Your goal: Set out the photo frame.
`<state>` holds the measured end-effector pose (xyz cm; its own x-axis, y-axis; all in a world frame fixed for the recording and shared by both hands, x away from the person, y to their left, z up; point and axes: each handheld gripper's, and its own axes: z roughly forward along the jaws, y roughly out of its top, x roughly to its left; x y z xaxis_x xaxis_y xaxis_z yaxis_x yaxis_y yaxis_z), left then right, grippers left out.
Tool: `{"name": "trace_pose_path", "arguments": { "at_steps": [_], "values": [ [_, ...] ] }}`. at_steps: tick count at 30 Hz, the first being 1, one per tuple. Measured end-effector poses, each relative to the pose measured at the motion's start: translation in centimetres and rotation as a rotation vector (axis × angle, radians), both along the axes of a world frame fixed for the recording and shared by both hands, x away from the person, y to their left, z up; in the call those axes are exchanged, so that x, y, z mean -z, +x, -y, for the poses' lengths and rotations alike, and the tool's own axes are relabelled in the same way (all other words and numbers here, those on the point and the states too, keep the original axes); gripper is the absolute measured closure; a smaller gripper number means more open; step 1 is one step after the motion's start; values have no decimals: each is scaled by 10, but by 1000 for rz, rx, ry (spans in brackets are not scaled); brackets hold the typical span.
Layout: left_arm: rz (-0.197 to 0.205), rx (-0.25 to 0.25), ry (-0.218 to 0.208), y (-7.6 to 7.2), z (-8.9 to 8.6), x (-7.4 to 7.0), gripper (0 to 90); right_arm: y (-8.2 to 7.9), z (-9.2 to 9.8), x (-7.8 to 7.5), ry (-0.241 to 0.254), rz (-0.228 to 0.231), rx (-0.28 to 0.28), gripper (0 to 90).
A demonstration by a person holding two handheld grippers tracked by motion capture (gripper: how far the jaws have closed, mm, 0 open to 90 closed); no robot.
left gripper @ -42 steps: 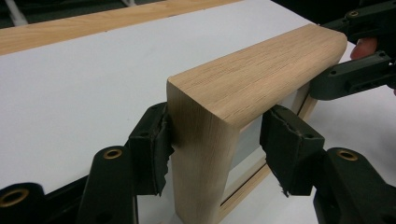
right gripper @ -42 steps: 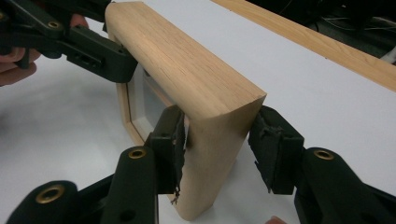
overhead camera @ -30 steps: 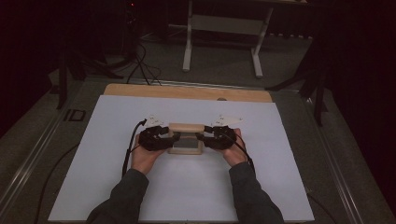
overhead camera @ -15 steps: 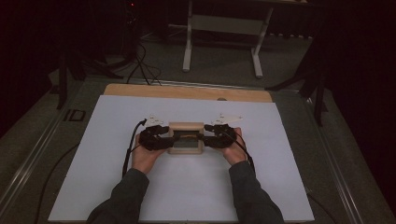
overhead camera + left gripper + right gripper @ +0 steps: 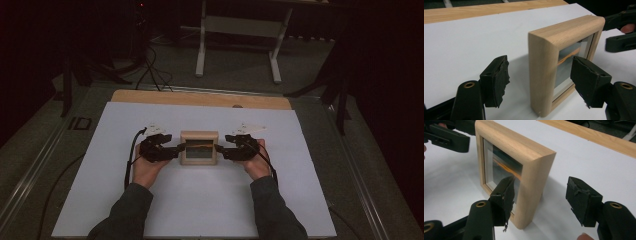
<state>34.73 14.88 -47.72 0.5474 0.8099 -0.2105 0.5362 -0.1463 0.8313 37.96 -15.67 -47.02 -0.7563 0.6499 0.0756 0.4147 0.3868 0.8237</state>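
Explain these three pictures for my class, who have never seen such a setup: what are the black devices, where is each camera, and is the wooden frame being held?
A person sits at a white table with a hand-held clamping tool in each hand: the left tool and the right tool. One camera looks down from above; the other two ride on the tools and look along their black jaws. Between them a small wooden picture frame stands upright. Both tools have just been opening: the frame's edges sit between the jaws, but the pads stand clear, so nothing is gripped.

Picture frame (image 5: 199, 148) upright on table (image 5: 200, 200), left gripper (image 5: 175, 151) left, right gripper (image 5: 221, 150) right
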Motion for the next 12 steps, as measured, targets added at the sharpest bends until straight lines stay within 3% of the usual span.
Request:
{"name": "trace_pose_path", "arguments": {
  "at_steps": [5, 12],
  "values": [
    [-5, -17, 13, -5, -11, 0, 297, -4, 8, -5, 6, 10, 12, 371],
    [-8, -55, 81, -21, -34, 4, 291, -16, 33, -2, -28, 7, 48, 323]
  ]
}}
